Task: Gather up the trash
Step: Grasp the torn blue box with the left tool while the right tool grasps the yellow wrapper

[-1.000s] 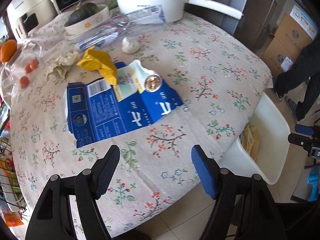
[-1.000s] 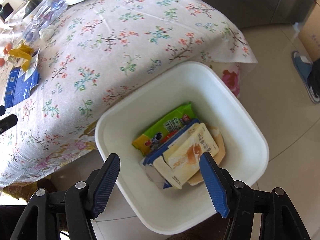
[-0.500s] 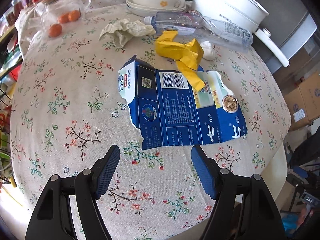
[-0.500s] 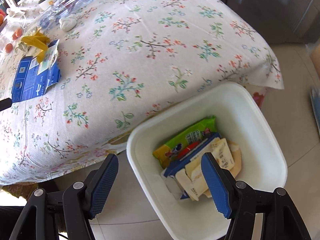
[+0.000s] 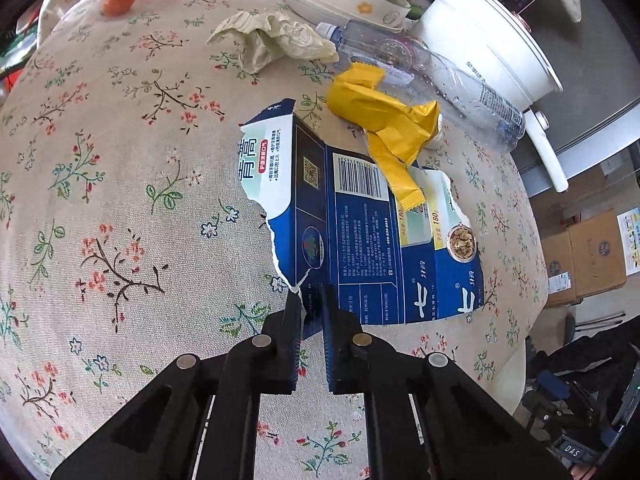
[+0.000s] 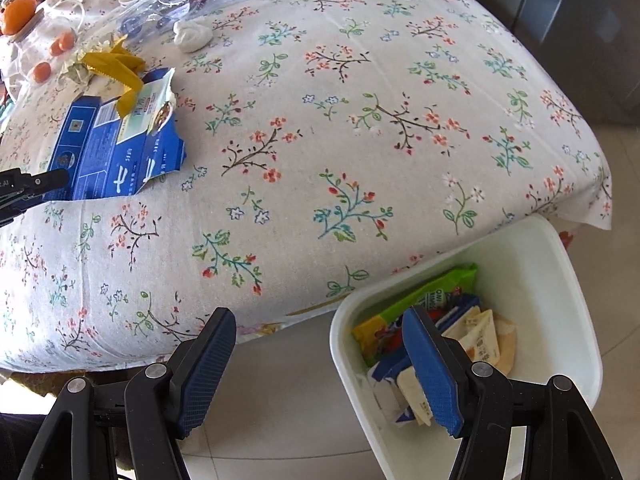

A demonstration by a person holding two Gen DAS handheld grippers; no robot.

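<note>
Gripping the near torn edge of the flattened blue cardboard box, the left gripper had its jaws nearly closed on it. A crumpled yellow wrapper overlapped the box's far side, beside a clear plastic bottle. The right gripper hung wide open off the floral tablecloth's edge, above the white bin. "180" was printed on the box.

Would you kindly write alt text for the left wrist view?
The left gripper is shut on the near torn edge of a flattened blue carton lying on a floral tablecloth. A crumpled yellow wrapper rests on the carton's far end, beside a clear plastic bottle.
</note>
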